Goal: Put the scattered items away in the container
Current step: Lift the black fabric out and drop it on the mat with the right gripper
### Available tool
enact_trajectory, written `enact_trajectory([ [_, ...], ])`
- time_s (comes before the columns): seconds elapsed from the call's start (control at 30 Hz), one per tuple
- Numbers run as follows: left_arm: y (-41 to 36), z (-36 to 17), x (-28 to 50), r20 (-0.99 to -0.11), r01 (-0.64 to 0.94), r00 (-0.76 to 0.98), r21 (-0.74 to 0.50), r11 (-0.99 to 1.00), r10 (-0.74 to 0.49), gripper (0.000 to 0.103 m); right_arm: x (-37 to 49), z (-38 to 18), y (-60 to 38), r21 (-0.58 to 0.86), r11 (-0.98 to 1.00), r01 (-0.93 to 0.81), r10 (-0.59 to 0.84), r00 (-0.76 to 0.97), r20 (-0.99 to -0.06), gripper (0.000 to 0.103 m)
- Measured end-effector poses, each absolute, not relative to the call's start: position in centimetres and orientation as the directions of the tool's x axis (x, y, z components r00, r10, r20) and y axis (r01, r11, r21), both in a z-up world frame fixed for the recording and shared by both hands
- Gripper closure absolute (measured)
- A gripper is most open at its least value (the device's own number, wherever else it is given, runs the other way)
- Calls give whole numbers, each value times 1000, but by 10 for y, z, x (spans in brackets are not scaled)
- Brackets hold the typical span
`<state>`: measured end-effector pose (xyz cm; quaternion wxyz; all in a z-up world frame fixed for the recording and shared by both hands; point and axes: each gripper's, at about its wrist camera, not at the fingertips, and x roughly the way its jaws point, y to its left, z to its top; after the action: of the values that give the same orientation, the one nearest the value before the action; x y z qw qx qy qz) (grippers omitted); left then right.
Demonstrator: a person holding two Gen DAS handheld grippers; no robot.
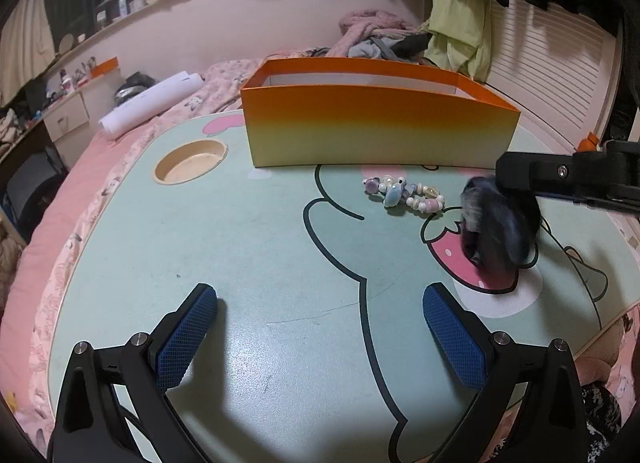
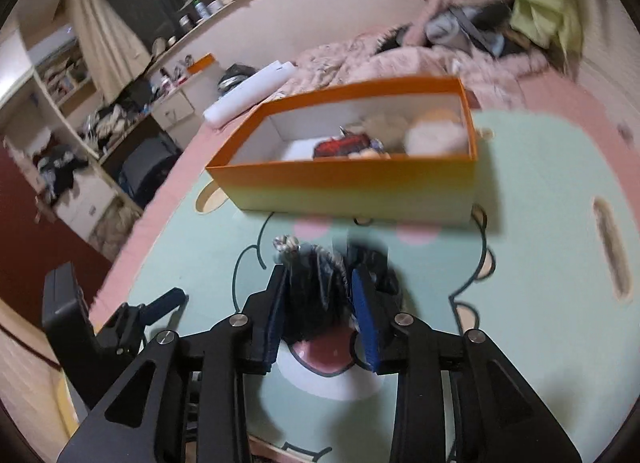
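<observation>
Round recess: a shallow tan cup-holder hollow point(image 1: 190, 162) is sunk into the pale green cartoon-printed lap table point(image 1: 248, 247) at the far left, with nothing in it.
Left claw: the left gripper point(image 1: 320, 313) hovers low over bare tabletop, its blue textured pads point(image 1: 188, 333) spread wide with nothing between them; I judge it is waiting its turn, out of the other arm's way.
Container: the orange-to-yellow rectangular cardboard box point(image 1: 380, 131) stands at the back of the table, long side towards the claws, which makes for an easy drop over the near wall. From the right wrist view it already holds a red-and-black packet point(image 2: 342, 145) and some pale fluffy things point(image 2: 436, 133), too blurred to name.
Beads: a pastel beaded bracelet with a light blue oval bead point(image 1: 404, 193) lies loose on the table just in front of the box, left of the dark item and apart from it.
Dark item: a black-and-grey fuzzy scrunchie-like bundle point(image 1: 498, 227) sits over the strawberry print, near the table's right side; whether it touches the surface I cannot tell.
Right claw: the right gripper point(image 2: 320, 299) has its pads closed in on that bundle, pinching it from both sides, presumably for the carry to the box. Motion blur hides how firm the hold is.
Remaining: judging by this, the bracelet and the bundle are yet to go in.
</observation>
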<state>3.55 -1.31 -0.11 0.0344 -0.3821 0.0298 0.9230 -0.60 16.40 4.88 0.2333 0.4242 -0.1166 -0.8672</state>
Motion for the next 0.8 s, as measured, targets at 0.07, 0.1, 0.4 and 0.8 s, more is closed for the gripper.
enact_trajectory([
  [0.07, -13, -1, 35, -707, -86, -706, 29, -996, 41, 0, -2, 47, 171, 396, -881, 258, -470, -566, -677, 39],
  [0.1, -13, -1, 35, -707, -86, -706, 29, -996, 41, 0, 3, 48, 174, 377, -893, 246, -446, -595, -668, 33],
  [0.4, -13, -1, 35, -708, -87, -705, 29, -996, 41, 0, 43, 43, 198, 236, -937, 257, -349, -654, -672, 23],
  [0.8, -12, 0, 37, -708, -86, -706, 33, -996, 38, 0, 44, 7, 178, 21, -951, 307, -224, -643, -733, 1],
])
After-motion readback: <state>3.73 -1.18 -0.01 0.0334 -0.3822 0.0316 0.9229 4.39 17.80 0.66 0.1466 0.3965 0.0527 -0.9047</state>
